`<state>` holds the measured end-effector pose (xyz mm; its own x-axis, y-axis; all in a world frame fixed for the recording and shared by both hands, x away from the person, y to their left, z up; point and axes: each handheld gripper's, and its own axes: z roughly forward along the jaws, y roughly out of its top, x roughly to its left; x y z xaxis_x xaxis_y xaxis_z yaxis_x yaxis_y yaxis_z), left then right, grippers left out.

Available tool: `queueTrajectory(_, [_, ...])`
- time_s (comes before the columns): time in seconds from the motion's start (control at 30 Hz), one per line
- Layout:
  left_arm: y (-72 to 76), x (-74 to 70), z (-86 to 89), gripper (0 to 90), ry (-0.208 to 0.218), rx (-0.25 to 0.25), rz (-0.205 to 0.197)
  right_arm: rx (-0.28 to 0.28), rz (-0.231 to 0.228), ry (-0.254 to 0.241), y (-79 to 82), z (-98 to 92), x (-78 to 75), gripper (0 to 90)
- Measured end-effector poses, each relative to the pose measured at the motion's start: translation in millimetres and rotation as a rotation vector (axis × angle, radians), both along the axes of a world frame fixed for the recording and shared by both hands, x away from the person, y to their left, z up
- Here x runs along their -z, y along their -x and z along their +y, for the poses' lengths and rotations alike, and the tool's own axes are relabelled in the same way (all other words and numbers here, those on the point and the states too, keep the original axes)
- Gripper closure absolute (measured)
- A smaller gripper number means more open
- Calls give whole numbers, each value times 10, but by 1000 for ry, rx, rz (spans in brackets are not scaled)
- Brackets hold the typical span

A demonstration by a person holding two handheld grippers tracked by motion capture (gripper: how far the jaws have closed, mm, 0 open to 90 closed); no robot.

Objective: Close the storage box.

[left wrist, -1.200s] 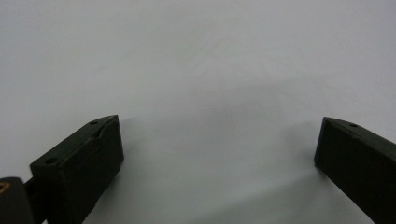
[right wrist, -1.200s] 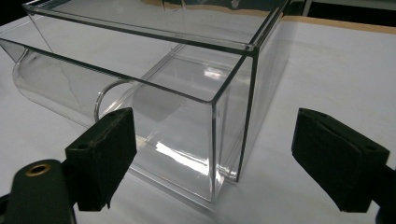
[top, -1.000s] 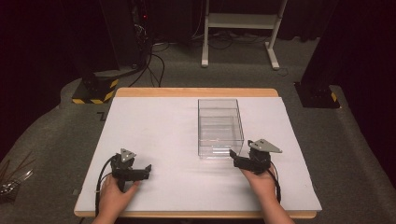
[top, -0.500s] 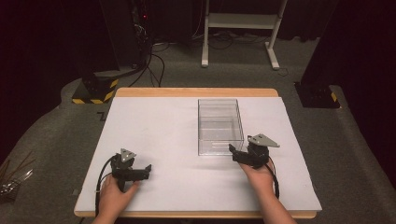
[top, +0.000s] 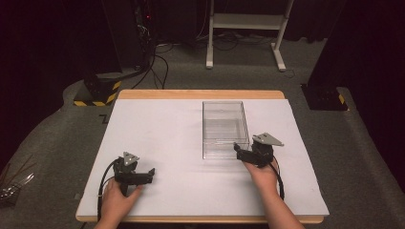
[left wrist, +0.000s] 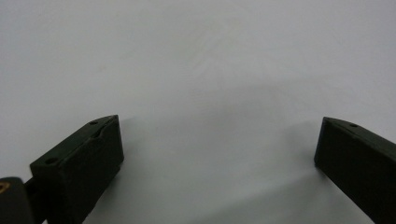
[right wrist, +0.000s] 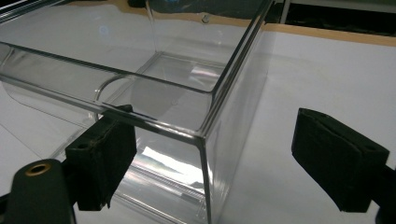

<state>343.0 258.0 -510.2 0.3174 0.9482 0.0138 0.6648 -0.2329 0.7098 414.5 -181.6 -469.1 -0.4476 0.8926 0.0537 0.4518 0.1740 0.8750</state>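
Note:
A clear plastic box [top: 224, 128] with an open top stands on the white table cover [top: 162, 129], right of centre. My right gripper [top: 238, 150] sits at the box's near right corner, held by a hand. In the right gripper view this gripper [right wrist: 215, 129] is open, and the box's corner [right wrist: 204, 140] stands between the two jaws with a gap on each side. My left gripper [top: 151, 173] rests on the cover near the front left, pointing right. In the left gripper view it [left wrist: 219, 135] is open, with bare white surface between its jaws.
The wooden table edge [top: 200, 94] runs along the far side. On the floor beyond are a white stand [top: 246, 28], cables, and a black base with yellow stripes [top: 98, 93]. A dark post base [top: 325, 98] stands at the right.
My right gripper has moved a little away from the person, up to the box's near right corner. The left gripper has stayed where it was.

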Motion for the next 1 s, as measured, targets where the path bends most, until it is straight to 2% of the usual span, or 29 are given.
queueTrajectory(0.5, [1, 1, -1, 15, 1, 0, 1, -7, 24, -3, -11, 2, 2, 161])
queueTrajectory(1.0, [2, 1, -3, 15, 3, -2, 0, -15, 19, 0, 66, -40, -39, 157])
